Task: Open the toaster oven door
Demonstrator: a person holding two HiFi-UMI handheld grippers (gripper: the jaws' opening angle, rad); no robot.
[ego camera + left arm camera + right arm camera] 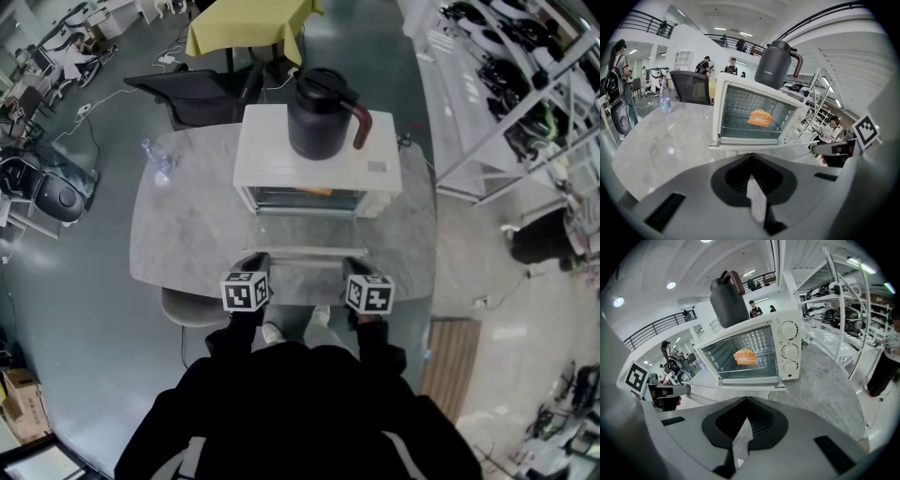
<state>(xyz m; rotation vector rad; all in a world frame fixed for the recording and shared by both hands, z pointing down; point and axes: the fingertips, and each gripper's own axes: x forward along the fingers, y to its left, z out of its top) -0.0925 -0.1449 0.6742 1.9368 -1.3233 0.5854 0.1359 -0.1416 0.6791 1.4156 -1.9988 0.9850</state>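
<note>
Evidently, in the head view the oven (319, 173) is seen at the middle of the counter (178, 234), with its door (305, 234) already swung down and lying flat toward the person. The door's long axis runs left to right, and its free edge lies just ahead of both claws. The left claw (256, 262) and the right claw (353, 267) are held level at the counter's near edge, about equally near the door, one toward each end of it. A kettle (319, 117) is stood on the oven's top; a bottle (159, 159) is set well off to the left.

In the left gripper view the jaws are pressed together with nothing between them. The door is seen edge-on, straight ahead and slightly right, and toast (760, 118) is shown on the rack inside.

In the right gripper view the jaws are likewise closed and empty; the door lies ahead and slightly left, nothing being interposed. The opening is judged complete.
</note>
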